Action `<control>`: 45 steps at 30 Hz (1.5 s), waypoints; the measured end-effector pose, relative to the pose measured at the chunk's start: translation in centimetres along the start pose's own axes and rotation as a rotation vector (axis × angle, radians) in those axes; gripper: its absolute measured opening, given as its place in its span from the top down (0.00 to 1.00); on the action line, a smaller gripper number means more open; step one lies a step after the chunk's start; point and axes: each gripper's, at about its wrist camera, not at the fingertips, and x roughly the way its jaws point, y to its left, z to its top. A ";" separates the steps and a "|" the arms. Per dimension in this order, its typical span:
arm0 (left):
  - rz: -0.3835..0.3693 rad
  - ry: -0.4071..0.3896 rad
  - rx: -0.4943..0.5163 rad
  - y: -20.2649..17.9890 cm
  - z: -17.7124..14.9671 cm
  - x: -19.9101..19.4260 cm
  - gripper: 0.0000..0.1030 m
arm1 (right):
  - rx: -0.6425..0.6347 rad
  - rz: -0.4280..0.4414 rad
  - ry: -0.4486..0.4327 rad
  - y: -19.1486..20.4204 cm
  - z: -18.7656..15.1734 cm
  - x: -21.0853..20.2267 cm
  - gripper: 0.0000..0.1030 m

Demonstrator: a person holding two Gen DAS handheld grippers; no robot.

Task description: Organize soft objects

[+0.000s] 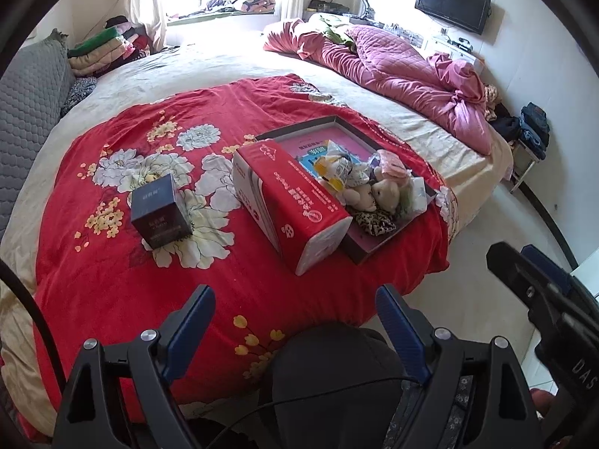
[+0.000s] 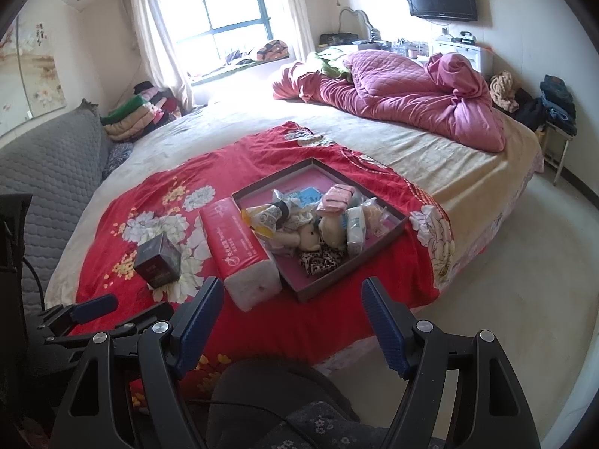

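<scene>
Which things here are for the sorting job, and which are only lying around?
For the job: shallow box, plush bears, leopard-print fabric, tissue packs, red tissue brick.
Lying about: dark cube box, pink quilt, folded clothes.

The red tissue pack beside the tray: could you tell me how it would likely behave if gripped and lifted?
The red tissue pack is probably light and squashy: its film wrap looks glossy, so it could slip. It is long, so gripped near one end it may sag or swing. It leans against the tray, so lifting could nudge that.
</scene>
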 end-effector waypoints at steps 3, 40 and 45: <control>0.011 0.000 0.010 -0.2 -0.3 0.1 0.16 | 0.004 -0.006 -0.006 0.0 -0.1 0.0 0.25; 0.039 0.009 0.045 -0.9 -1.2 0.3 0.16 | -0.023 -0.042 -0.001 -0.2 -1.0 0.9 0.25; 0.047 0.012 0.043 -0.8 -1.3 0.4 0.16 | -0.025 -0.041 -0.005 -0.1 -1.0 0.9 0.25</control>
